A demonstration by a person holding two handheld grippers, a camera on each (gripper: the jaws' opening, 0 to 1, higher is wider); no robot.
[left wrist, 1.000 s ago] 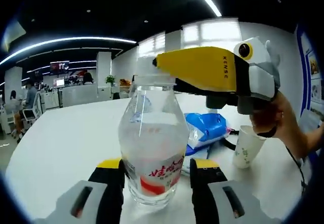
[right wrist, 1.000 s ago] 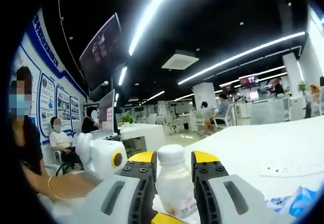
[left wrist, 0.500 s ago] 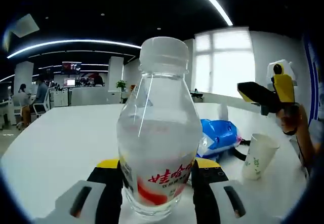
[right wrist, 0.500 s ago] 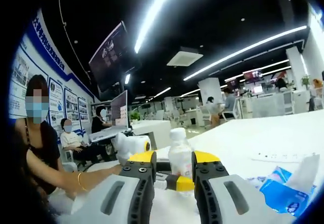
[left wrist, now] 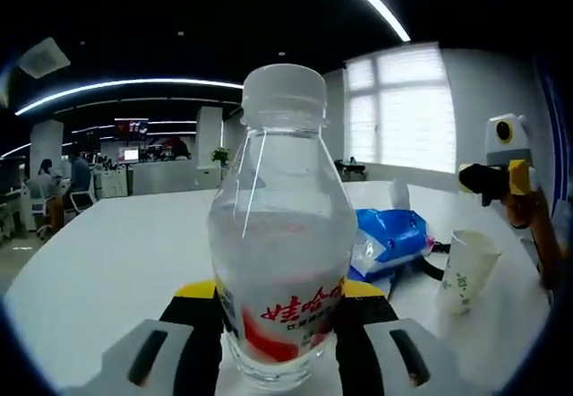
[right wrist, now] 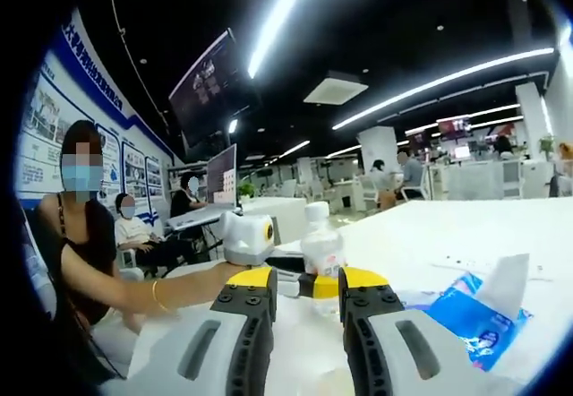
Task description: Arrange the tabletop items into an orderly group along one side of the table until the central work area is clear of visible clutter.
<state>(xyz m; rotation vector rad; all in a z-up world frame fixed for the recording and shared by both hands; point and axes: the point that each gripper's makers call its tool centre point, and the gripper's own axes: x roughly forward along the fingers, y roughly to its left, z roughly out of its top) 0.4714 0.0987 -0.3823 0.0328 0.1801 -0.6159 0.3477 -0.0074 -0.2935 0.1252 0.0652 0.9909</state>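
My left gripper [left wrist: 279,296] clamps the clear ribbed plastic bottle [left wrist: 281,235], white cap up, long axis upright. My right gripper [right wrist: 304,290] stands apart, empty, jaws narrowly parted.

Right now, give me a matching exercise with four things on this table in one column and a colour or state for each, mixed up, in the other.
Things:
1. water bottle
2. tissue pack
3. paper cup
4. right gripper

States:
A. blue, lying on the table
B. clamped between the left gripper jaws
C. held up in the air above the cup
D. white, standing upright

Pairs: 1-B, 2-A, 3-D, 4-C
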